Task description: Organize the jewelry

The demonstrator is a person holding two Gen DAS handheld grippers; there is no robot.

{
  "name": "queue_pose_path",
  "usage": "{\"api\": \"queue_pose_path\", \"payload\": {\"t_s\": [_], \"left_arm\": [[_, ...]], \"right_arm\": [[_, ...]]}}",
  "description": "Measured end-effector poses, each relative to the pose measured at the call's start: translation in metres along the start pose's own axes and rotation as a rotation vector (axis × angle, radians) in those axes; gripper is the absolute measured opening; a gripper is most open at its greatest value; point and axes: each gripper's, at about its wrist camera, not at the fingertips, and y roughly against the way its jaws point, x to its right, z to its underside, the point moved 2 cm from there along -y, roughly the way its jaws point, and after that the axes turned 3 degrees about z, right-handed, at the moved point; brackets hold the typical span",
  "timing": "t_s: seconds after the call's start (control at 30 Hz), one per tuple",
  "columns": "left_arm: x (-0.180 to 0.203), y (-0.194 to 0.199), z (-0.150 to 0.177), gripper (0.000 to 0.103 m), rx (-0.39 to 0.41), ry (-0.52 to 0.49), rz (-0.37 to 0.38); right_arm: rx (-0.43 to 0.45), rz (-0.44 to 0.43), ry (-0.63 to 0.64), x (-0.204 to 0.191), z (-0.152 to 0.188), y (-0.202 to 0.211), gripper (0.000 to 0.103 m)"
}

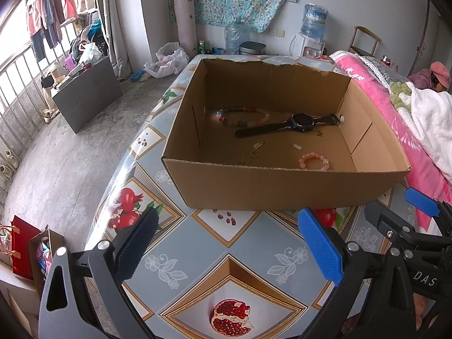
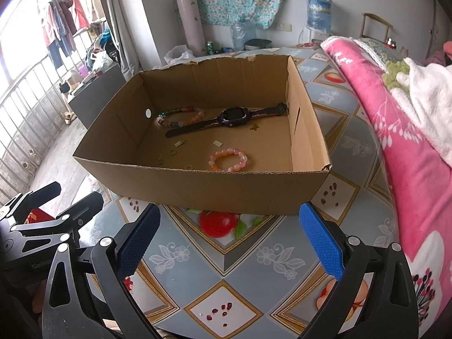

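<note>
Jewelry in cardboard box; left claw, right claw gaping, empty, hovering apparently above table.

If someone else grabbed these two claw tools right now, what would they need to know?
Left claw: open, empty, hovering above the table before the cardboard box.
Right claw: open, empty, same position.
In the box: black watch, multicoloured bead bracelet, pink bead bracelet, several small gold charms and rings.
Done: nothing visibly sorted; the pieces lie loose.
Left: all the organizing.
</note>
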Motion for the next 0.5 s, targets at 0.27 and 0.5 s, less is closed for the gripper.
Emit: {"api": "queue_pose_path", "payload": {"t_s": [0.27, 0.5], "left_arm": [[-0.0001, 0.0001, -0.0004, 0.097, 0.001, 0.0, -0.001], [-0.0003, 0.0, -0.0009, 0.097, 0.001, 0.0, 0.0]], "right_arm": [[0.0, -0.001, 0.0, -0.0001, 0.0001, 0.0002, 0.095], [0.002, 0.002, 0.002, 0.0001, 0.0, 0.0, 0.095]]}}
